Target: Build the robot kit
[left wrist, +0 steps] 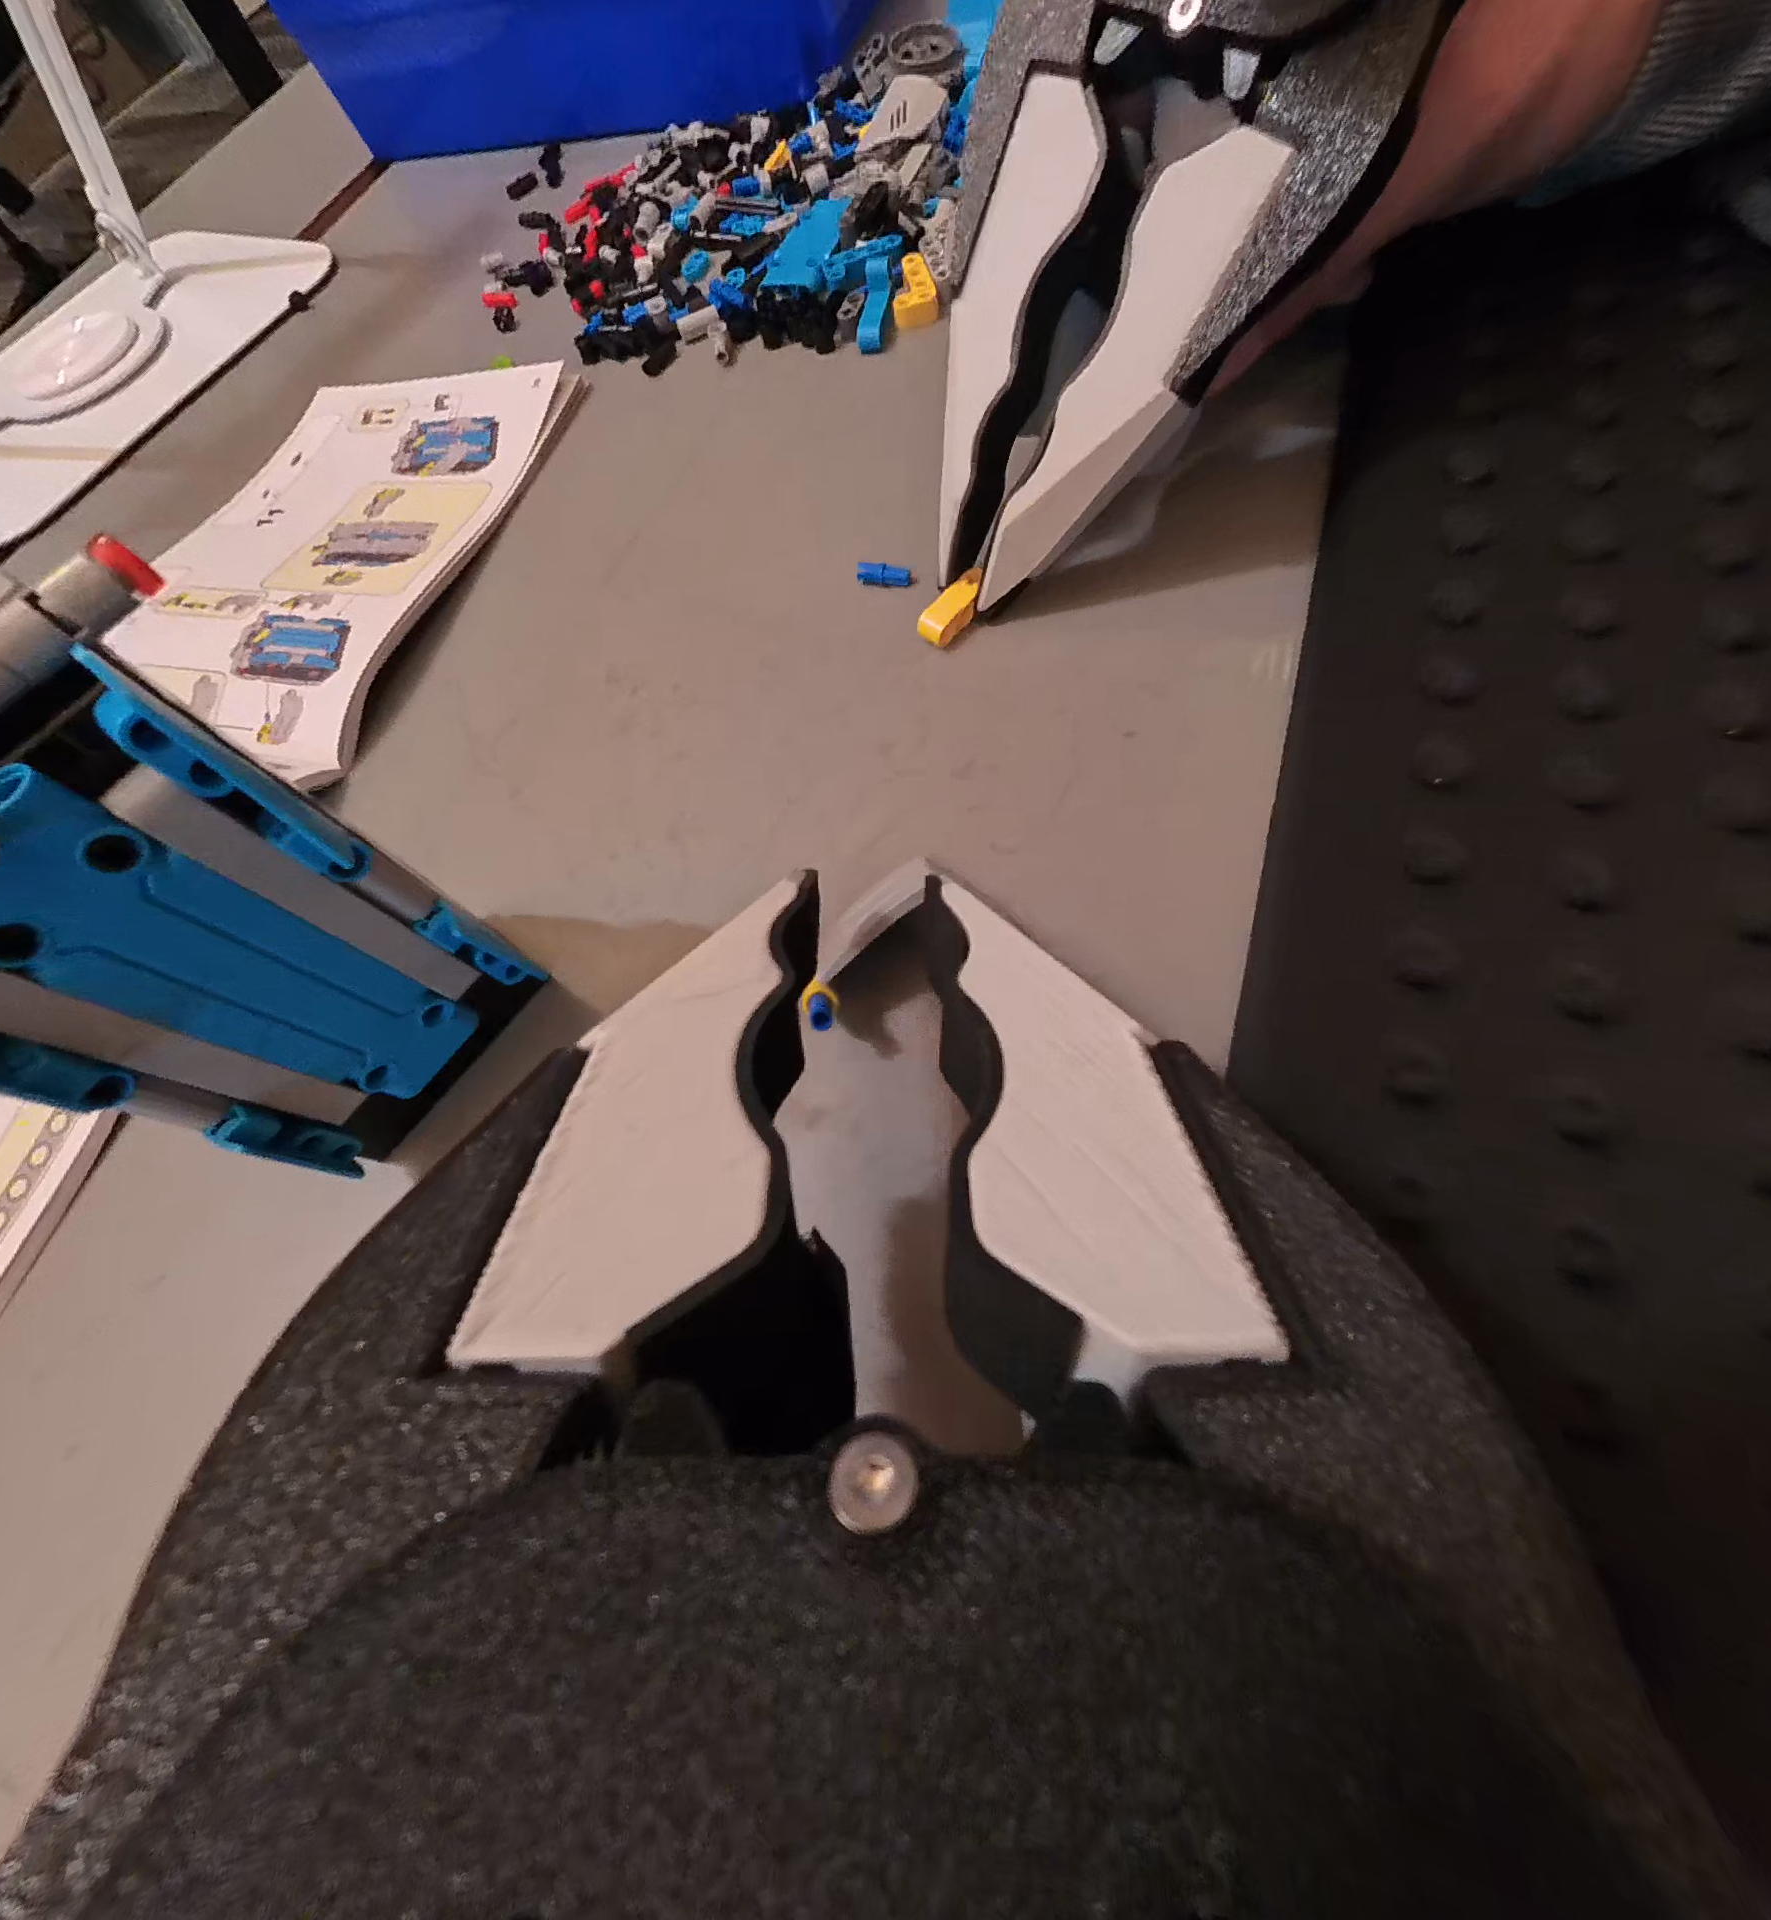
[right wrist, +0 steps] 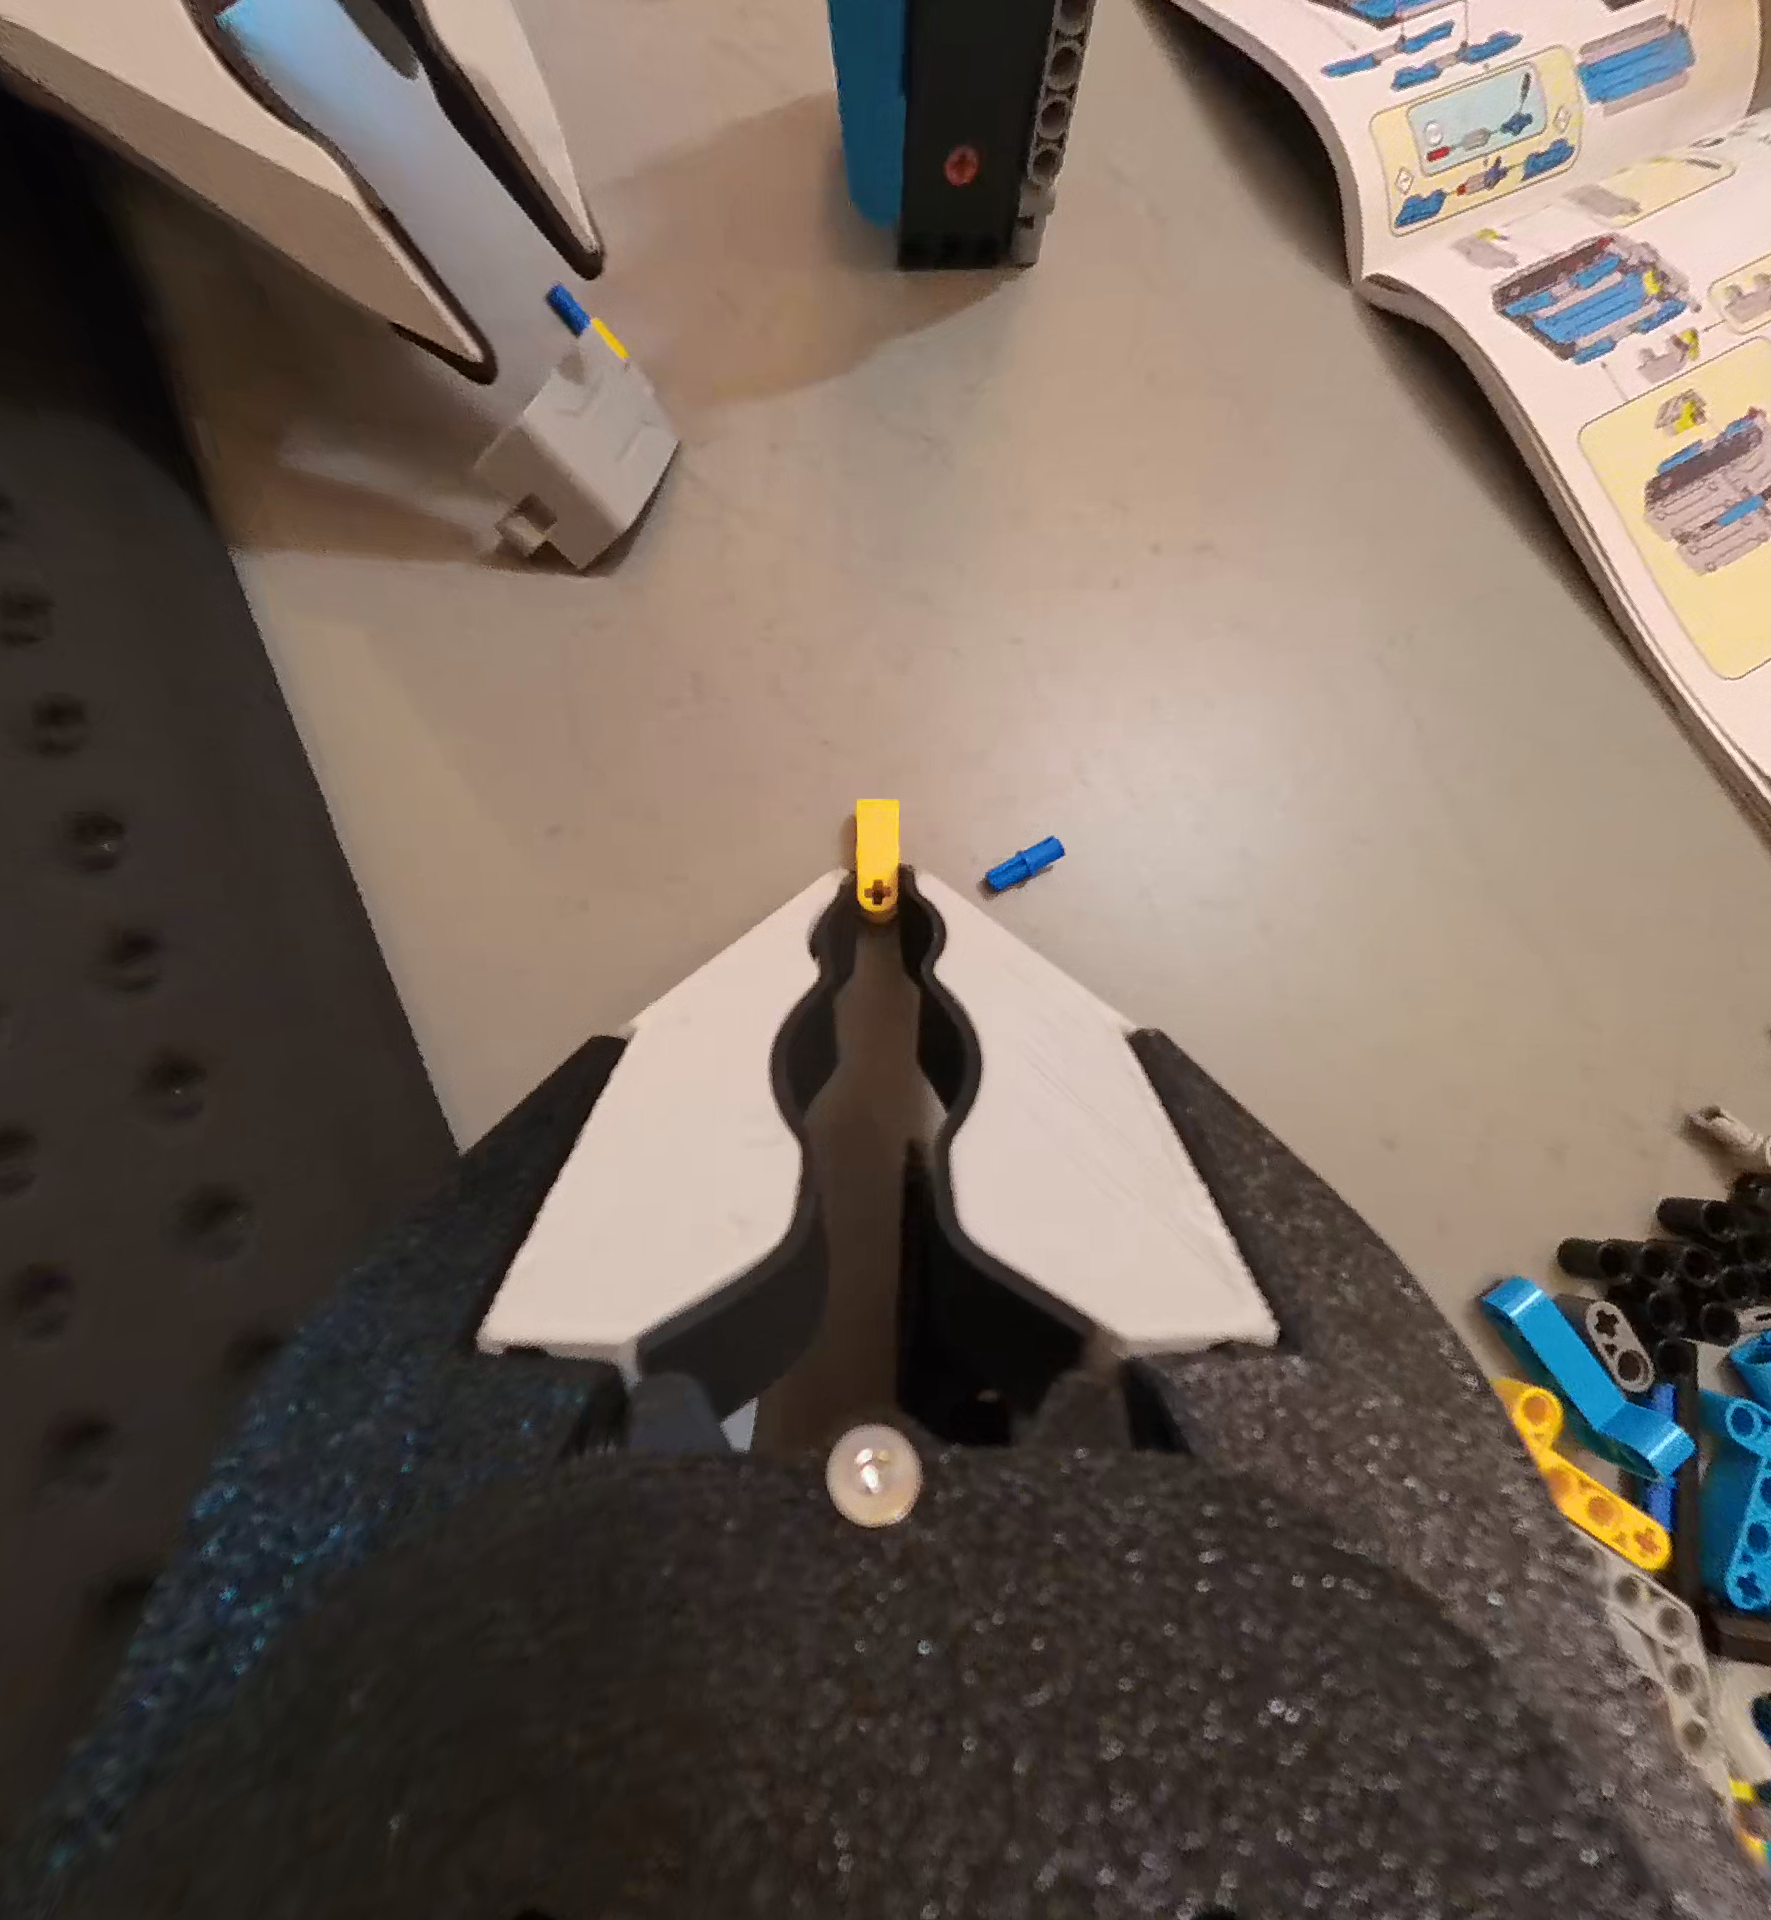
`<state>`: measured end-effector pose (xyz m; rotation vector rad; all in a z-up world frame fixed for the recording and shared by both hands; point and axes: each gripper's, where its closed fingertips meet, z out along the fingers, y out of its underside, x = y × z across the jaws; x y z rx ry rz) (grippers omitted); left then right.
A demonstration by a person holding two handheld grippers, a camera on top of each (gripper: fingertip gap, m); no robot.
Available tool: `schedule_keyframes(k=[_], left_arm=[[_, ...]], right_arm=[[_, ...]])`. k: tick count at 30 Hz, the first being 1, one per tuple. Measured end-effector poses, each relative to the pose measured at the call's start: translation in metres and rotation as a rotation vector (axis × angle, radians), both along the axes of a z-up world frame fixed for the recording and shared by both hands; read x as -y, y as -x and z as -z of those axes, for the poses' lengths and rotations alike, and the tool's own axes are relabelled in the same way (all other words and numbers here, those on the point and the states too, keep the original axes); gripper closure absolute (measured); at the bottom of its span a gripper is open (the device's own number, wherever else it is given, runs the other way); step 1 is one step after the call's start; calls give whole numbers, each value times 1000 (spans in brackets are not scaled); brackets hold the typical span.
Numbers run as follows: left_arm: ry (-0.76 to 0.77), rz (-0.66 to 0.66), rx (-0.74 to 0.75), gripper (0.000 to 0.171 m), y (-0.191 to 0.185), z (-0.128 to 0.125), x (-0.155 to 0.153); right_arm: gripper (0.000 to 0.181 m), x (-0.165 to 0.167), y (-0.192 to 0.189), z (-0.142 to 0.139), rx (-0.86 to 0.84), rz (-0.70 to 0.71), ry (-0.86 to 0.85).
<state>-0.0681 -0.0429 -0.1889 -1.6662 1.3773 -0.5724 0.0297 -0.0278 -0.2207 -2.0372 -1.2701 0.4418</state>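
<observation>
Here, an instruction booklet [right wrist: 1546,343], a loose blue pin [right wrist: 1024,863] and a brick pile [right wrist: 1712,1382] are crowding my grey table [right wrist: 1172,644]. My right gripper [right wrist: 878,883] is pinching a yellow connector [right wrist: 877,858] at its tips; my left gripper [left wrist: 865,883] is clamping a grey block [right wrist: 585,457] carrying a blue-yellow pin [left wrist: 816,1006].

The left gripper [left wrist: 865,904], black foam-textured body with pale grey pointed fingers, has its tips drawn together, clamped on a pale grey block with a small blue and yellow pin at its top. The right gripper [right wrist: 878,883], built alike, points down toward the table at the far right, its jaws pinched on a small yellow connector at the very tips. A person's hand [left wrist: 1483,135] in a grey sleeve grips its body from the right
</observation>
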Motion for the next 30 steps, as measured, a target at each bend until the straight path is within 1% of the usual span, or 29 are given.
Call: schedule_keyframes(k=[2,4,6,7,8,10,11,12,14,15,16,19,23,25,27,30], left_arm=[[-14,4,29,152,-1,-6,1],[-46,15,85,151,-2,-16,2],[-56,52,171,151,-3,-30,8],[-34,69,233,151,-4,-39,11],[21,92,306,151,-4,-49,16],[194,155,471,148,-3,-70,27],[233,179,533,145,0,-79,28],[248,165,583,143,3,-86,24],[293,157,663,143,8,-97,19],[317,171,689,143,9,-101,20],[336,178,706,143,9,-104,20],[368,189,716,144,7,-104,20],[359,195,707,144,6,-103,21],[336,191,693,143,5,-101,21],[284,187,659,144,2,-97,23],[211,200,600,143,-4,-91,31]], right_arm=[[174,-1,5,-5,-12,5,-21],[174,5,25,-23,-133,-23,12],[174,8,45,-48,-284,-49,28],[174,10,54,-60,-355,-75,29],[174,12,61,-73,-422,-96,12],[174,17,72,-92,-523,-127,-25],[174,23,78,-103,-602,-148,0],[174,29,83,-113,-682,-169,33],[174,34,90,-123,-765,-196,77],[174,36,93,-122,-772,-209,100],[174,38,95,-121,-768,-224,121],[174,38,93,-124,-781,-227,112],[174,40,91,-128,-822,-244,132],[174,38,87,-132,-870,-240,162],[174,33,82,-136,-923,-220,197],[174,28,75,-140,-970,-196,208]])
